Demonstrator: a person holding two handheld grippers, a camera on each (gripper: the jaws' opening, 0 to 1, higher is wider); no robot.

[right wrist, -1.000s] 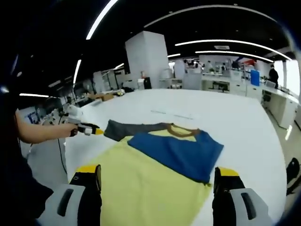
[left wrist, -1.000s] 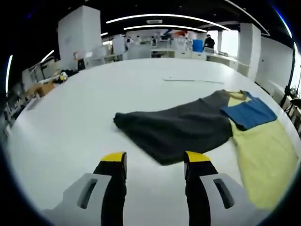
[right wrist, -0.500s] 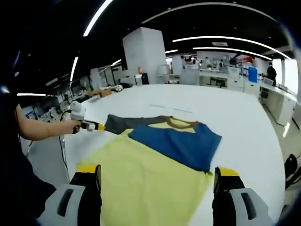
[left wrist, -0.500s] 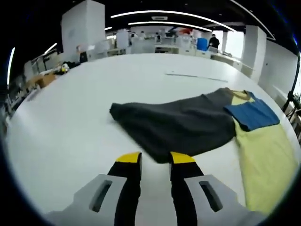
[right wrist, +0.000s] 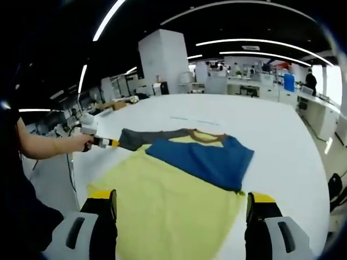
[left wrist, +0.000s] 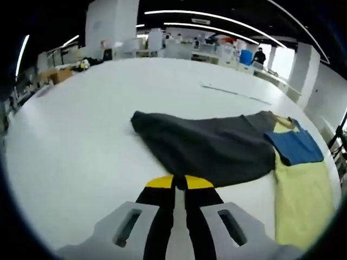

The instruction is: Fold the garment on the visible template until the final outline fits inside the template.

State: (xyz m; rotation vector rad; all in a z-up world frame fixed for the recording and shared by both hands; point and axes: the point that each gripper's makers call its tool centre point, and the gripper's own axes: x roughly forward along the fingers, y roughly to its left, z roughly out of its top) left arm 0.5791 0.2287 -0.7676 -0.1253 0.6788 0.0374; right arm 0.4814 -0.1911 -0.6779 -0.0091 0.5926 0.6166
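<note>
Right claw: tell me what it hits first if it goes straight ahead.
Probably the yellow shirt body, which lies directly between the open right claw jaws; beyond it is the folded blue sleeve. Depth is unclear.

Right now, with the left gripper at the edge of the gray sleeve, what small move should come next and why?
Probably lift the gray sleeve and carry it over the yellow body. The left gripper looks closed at the sleeve's near edge, the sleeve lies spread on the white table, and the blue sleeve is already folded in. The right gripper is open.
</note>
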